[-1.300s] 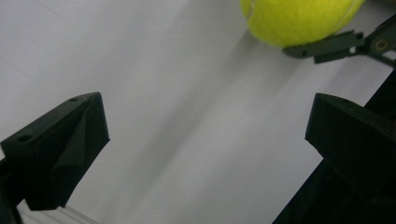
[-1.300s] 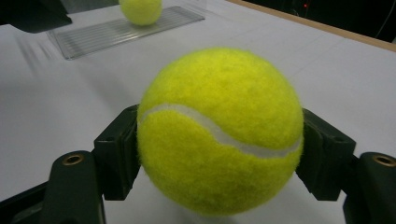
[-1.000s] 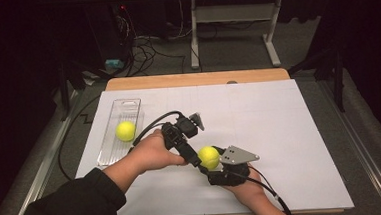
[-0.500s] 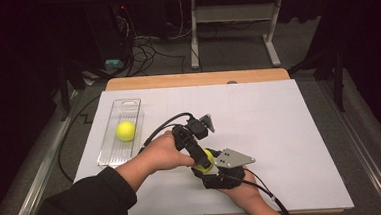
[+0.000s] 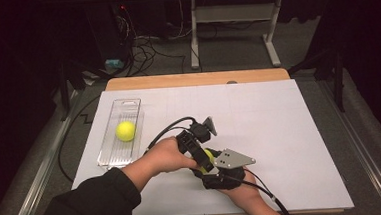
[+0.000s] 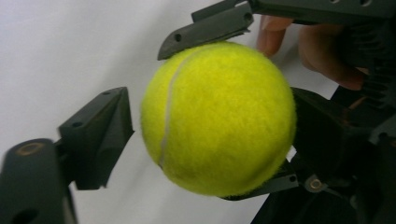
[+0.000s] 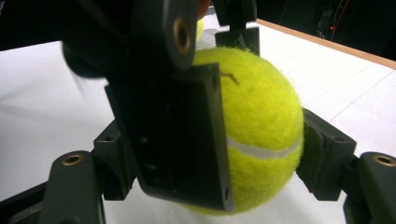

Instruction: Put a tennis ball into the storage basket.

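Note:
A yellow tennis ball (image 5: 210,154) hangs just above the white table sheet, front centre. My right gripper (image 5: 214,163), under its grey plate, is shut on it, and in the right gripper view its jaws (image 7: 215,158) clamp the ball (image 7: 266,116) left and right. My left gripper (image 5: 202,157) comes in from the left and crosses that grip. Its jaws have just been closing, and in the left gripper view they (image 6: 212,126) sit against the ball (image 6: 219,116) on both sides. The right gripper's fingers (image 6: 205,28) show above and below the ball.
A clear plastic tray (image 5: 108,153) lies at the left of the white sheet (image 5: 290,131) with a second tennis ball (image 5: 125,131) in it. A wooden table edge (image 5: 197,79) runs along the back. Cables and a desk frame stand on the dark floor beyond.
My left gripper has moved right and down onto the ball held by the right gripper, and its jaws have closed from wide open. The right gripper has stayed put.

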Demonstrator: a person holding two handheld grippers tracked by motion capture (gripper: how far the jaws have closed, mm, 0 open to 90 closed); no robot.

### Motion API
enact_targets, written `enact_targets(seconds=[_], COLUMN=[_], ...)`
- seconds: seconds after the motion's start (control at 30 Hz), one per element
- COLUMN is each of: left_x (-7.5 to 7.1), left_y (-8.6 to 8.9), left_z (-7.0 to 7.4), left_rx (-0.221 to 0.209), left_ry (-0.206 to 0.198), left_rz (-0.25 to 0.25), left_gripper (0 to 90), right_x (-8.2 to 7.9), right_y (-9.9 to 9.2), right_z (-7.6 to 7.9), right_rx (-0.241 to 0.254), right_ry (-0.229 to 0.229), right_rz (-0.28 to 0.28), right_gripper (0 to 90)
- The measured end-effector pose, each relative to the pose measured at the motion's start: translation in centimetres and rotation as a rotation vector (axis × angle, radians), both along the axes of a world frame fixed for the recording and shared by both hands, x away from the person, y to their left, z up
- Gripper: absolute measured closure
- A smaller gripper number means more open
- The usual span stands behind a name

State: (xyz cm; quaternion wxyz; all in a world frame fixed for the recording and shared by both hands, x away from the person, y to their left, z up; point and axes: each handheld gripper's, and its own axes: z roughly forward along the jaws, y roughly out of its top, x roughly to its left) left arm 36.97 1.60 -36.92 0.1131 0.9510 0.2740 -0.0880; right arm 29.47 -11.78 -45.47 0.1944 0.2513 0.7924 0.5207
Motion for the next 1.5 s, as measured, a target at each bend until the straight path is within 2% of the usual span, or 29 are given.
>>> enact_targets(seconds=[0.07, 0.17, 0.33, 0.5, 0.53, 0.57, 0.63, 0.7, 1.0, 1.3, 1.5], left_x=[0.0, 0.0, -0.1, -0.1, -0.1, -0.1, 0.0, 0.1, 0.5, 1.4, 2.2], left_y=[0.0, 0.0, -0.1, -0.2, -0.3, -0.3, -0.2, 0.0, 0.8, 2.7, 4.6], left_z=[-0.1, -0.1, -0.1, 0.2, 0.3, 0.4, 0.5, 0.6, 1.0, 1.7, 1.9], left_rx=[-0.01, -0.001, 0.002, 0.008, 0.011, 0.009, 0.008, 0.003, 0.031, 0.056, 0.07], left_ry=[0.011, 0.014, 0.002, -0.007, -0.009, -0.014, -0.018, -0.026, -0.04, -0.057, -0.057], left_rz=[-0.004, -0.01, 0.003, 0.001, 0.002, 0.004, 0.012, 0.019, 0.041, 0.091, 0.129], left_gripper=[23.4, 26.2, 26.8, 27.1, 27.1, 27.2, 27.2, 27.2, 27.2, 27.2, 27.1], right_x=[0.0, 0.0, 0.1, 0.2, 0.2, 0.3, 0.3, 0.4, 0.4, 0.9, 1.6], right_y=[0.0, 0.1, 0.1, -0.1, -0.1, -0.1, -0.1, 0.1, -0.4, -2.4, -5.0], right_z=[0.0, -0.1, -0.1, -0.1, -0.1, 0.0, -0.1, -0.3, -0.3, -0.3, -0.4], right_rx=[-0.003, -0.004, -0.009, 0.012, 0.013, 0.011, 0.004, -0.002, -0.007, 0.001, -0.018], right_ry=[-0.001, 0.0, -0.001, 0.003, 0.002, 0.002, 0.004, 0.012, 0.008, 0.004, -0.011], right_rz=[-0.002, -0.002, 0.0, 0.002, 0.006, 0.004, -0.005, -0.011, -0.02, -0.063, -0.125], right_gripper=[27.0, 27.0, 26.8, 25.4, 23.9, 14.0, 10.9, 1.8, 0.0, 0.0, 0.0])
